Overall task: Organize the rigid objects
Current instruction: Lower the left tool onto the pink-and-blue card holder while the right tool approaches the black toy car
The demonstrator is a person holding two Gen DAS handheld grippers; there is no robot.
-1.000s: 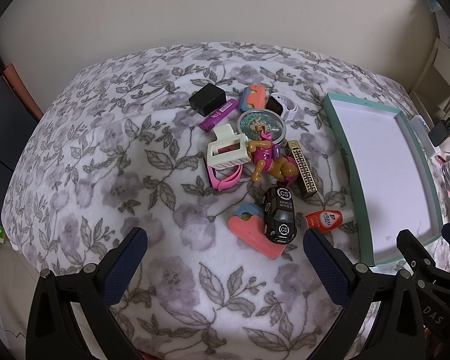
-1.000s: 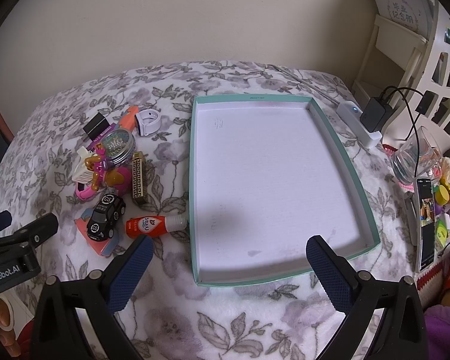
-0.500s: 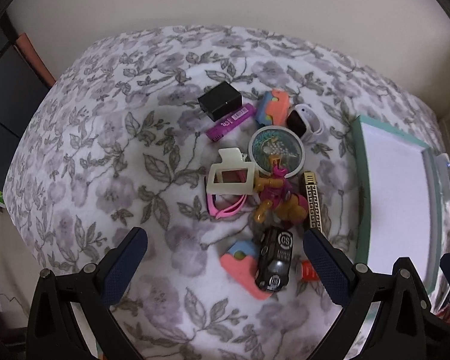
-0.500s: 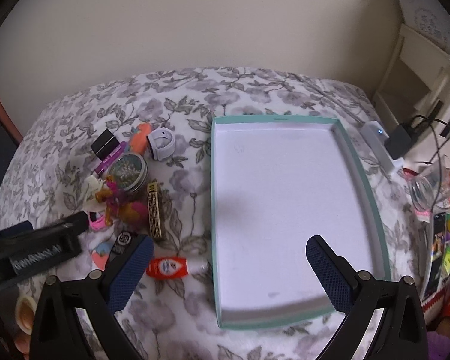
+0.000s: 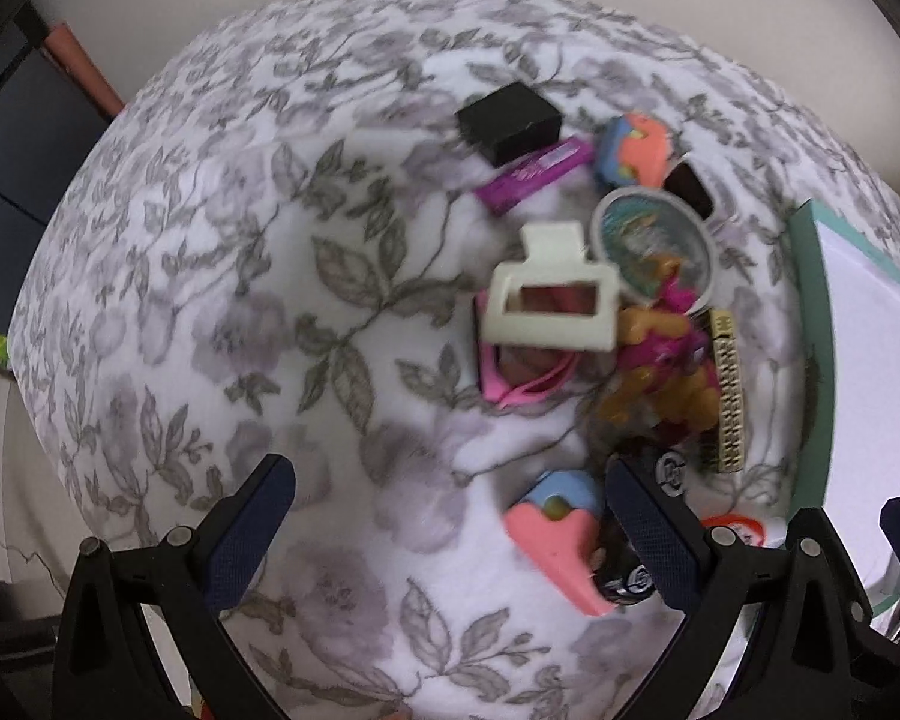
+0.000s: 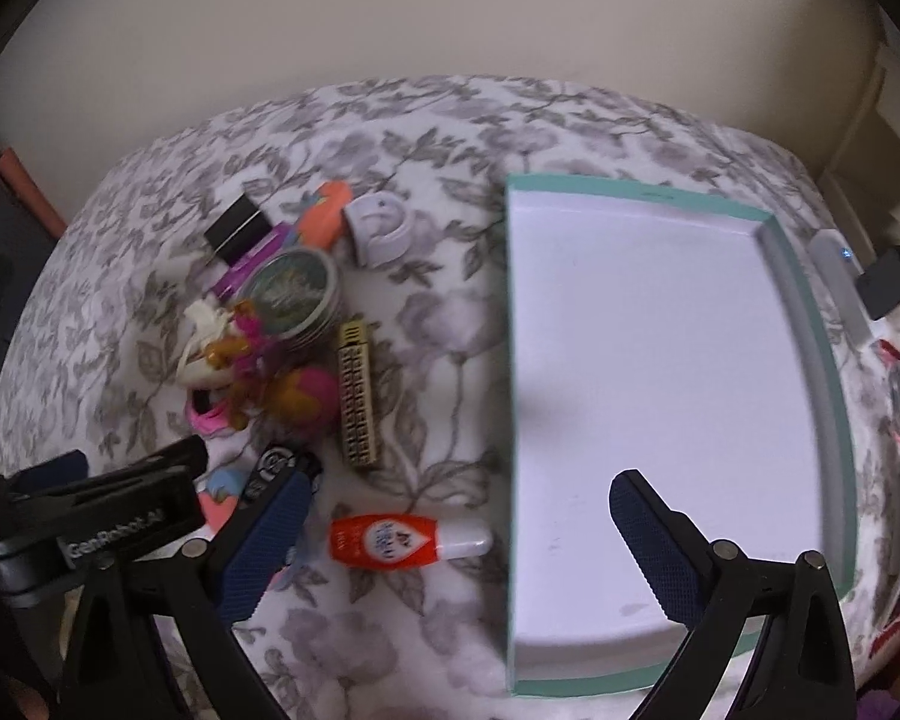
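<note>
A home bedroom — a floral blanket (image 6: 438, 138) over a soft surface, white shelving (image 6: 894, 138) alongside.

My left gripper (image 5: 447, 531) hangs wide open over the floral blanket (image 5: 222, 312), a pink-and-blue piece (image 5: 555, 531) between its fingers, untouched; a cream hair claw (image 5: 549, 312) and black box (image 5: 507, 120) lie beyond, a teal-rimmed tray (image 5: 810, 360) at right.

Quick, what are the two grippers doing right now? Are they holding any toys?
Left gripper: open, holding nothing.
Right gripper: jaws wide but closing, nothing held; the orange glue bottle lies on the blanket between them.
</note>
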